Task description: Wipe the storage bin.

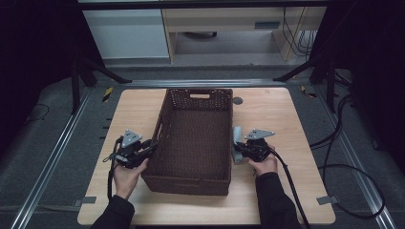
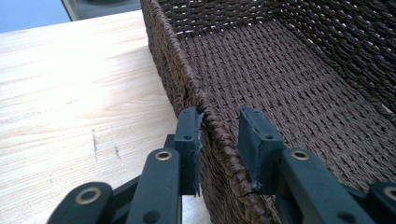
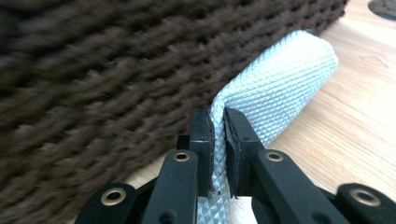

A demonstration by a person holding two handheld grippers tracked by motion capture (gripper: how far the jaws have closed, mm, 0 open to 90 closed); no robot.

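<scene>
A dark brown wicker basket (image 1: 199, 98) stands empty in the middle of the wooden table (image 1: 272, 109). My left gripper (image 1: 154, 145) is at its left wall. In the left gripper view, the left gripper (image 2: 219, 135) is open and straddles the basket (image 2: 280, 70) rim, one jaw outside against the weave, the other inside with a small gap. My right gripper (image 1: 237, 147) is just right of the basket. It (image 3: 218, 121) is shut on the edge of a silvery embossed pouch (image 3: 285, 79), which lies on the table along the basket wall (image 3: 116, 70). The pouch (image 1: 237, 133) points away from me.
A round dark grommet (image 1: 237, 100) sits in the table beyond the basket's far right corner. Bare wood (image 2: 70, 93) lies left of the basket and more (image 3: 345, 130) to its right. Black frame legs and cables (image 1: 344, 167) lie on the floor around the table.
</scene>
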